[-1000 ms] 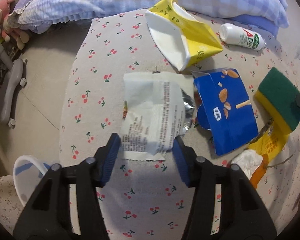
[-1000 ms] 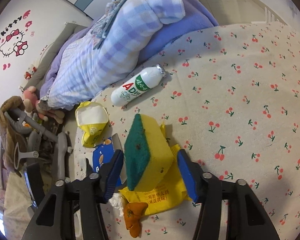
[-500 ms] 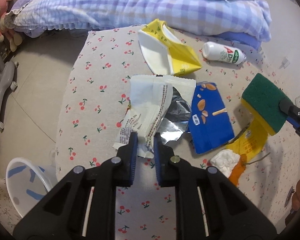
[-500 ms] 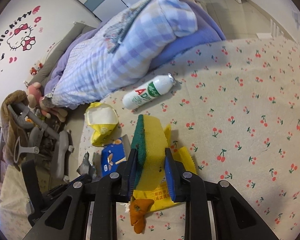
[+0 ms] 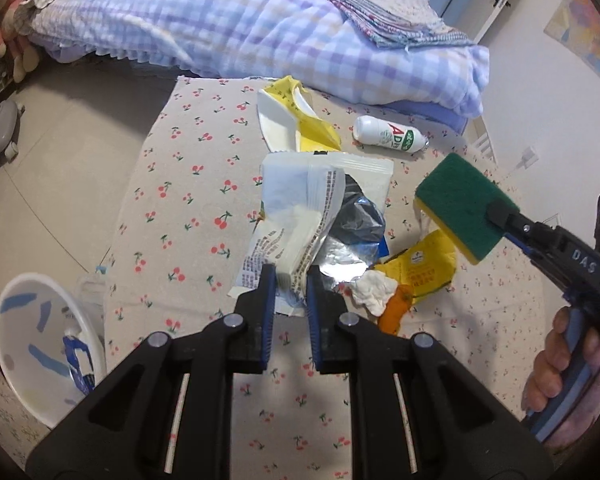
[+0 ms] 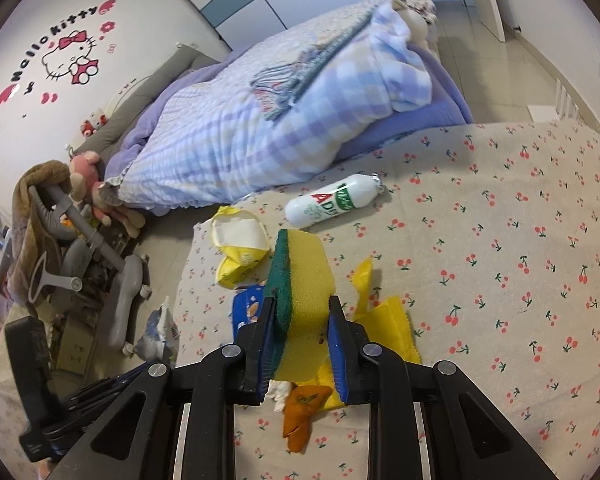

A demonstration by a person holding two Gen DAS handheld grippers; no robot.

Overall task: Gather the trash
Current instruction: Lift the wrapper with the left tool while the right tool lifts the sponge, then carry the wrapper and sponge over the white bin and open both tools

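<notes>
trash lies scattered over the cherry-print cloth [image 5: 204, 208], and we have two pieces of it in our grip. our left gripper [image 5: 291, 280] has its blue pads pinched on the near edge of a white snack wrapper [image 5: 300, 216] with a silver foil inside; the wrapper hangs crumpled from the pads, raised off the cloth. our right gripper [image 6: 300, 320] clamps a yellow sponge with a green scouring face [image 6: 300, 276], held on edge with the green side toward the left pad; in the left wrist view the same sponge [image 5: 460, 204] hangs above the cloth, and the hand [image 5: 568, 364] on that gripper's handle shows at the right edge. on the cloth just below the sponge lie a yellow packet [image 6: 388, 328], a crumpled white tissue [image 5: 374, 292] and an orange scrap [image 6: 300, 412], all close together. a blue snack box [image 6: 248, 308] peeks out left of the sponge. farther back an open yellow pouch with a white lining [image 5: 296, 120] lies near a white ad bottle [image 5: 388, 136] on its side, the two apart. behind them a checked blanket [image 5: 240, 28] is heaped. at lower left of the left wrist view, beside the cloth's edge, stands a white bin with blue marks [image 5: 40, 356].
</notes>
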